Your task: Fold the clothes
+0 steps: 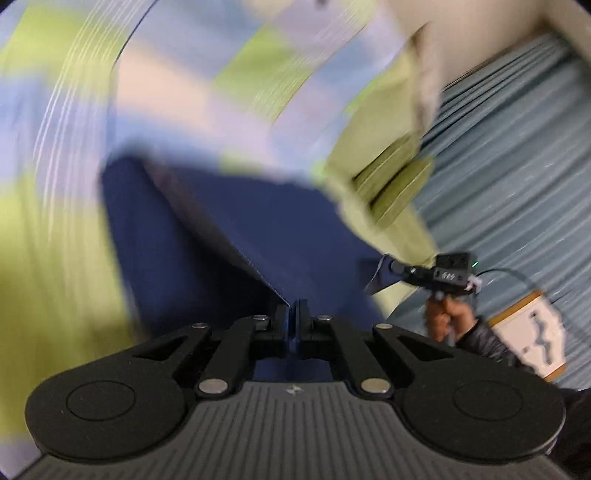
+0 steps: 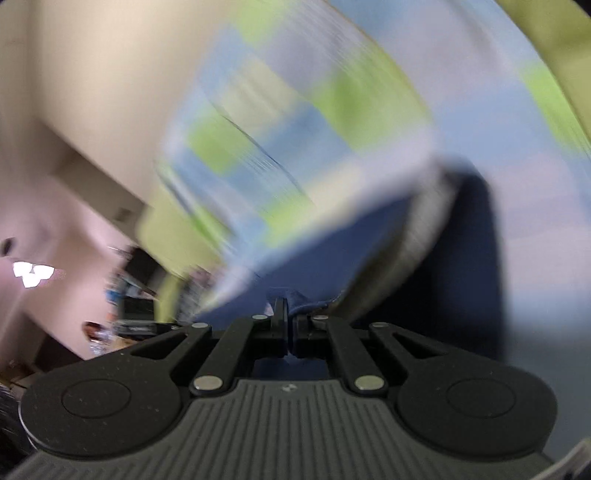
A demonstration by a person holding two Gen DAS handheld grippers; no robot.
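A dark blue garment (image 1: 236, 236) is stretched over a bed covered by a checked green, blue and lilac sheet (image 1: 177, 92). My left gripper (image 1: 294, 314) is shut on an edge of the blue cloth, which runs up and left from its tips as a taut fold. In the left wrist view the right gripper (image 1: 384, 275) shows at the right, held by a hand (image 1: 443, 317), pinching another part of the garment. From the right wrist, the right gripper (image 2: 289, 319) is shut on a bunched bit of the blue garment (image 2: 332, 251). Both views are blurred.
Grey-blue ribbed bedding or curtain (image 1: 517, 166) fills the right of the left wrist view, with a beige wall (image 1: 480, 33) above. The right wrist view shows a pale wall (image 2: 92, 74), a bright light (image 2: 33, 275) and dark clutter (image 2: 136, 295) at the left.
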